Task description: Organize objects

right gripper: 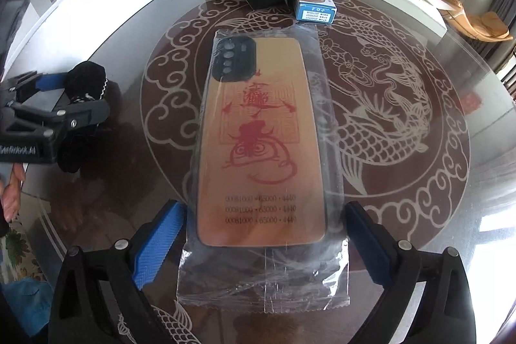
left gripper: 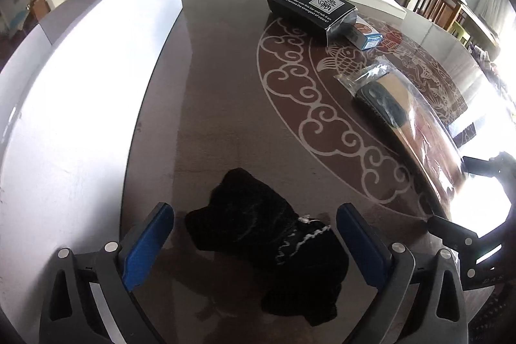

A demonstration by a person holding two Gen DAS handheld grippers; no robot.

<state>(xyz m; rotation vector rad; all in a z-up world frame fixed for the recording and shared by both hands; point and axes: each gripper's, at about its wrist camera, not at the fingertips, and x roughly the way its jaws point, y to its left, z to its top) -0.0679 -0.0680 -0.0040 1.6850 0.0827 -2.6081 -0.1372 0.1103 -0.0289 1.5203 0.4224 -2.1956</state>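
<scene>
Two blue-padded fingers of the left gripper [left gripper: 254,247] stand spread in the left wrist view, the black cloth [left gripper: 271,244] lying between them on the glass table [left gripper: 219,92], apparently untouched; farther off sit a black box [left gripper: 309,7] and a blue box [left gripper: 366,36]. Through the right wrist camera, the right gripper [right gripper: 264,244] is spread around the near end of the bagged phone case [right gripper: 261,144]; whether its pads touch the wrapper is hard to judge; the cloth lies far left.
</scene>
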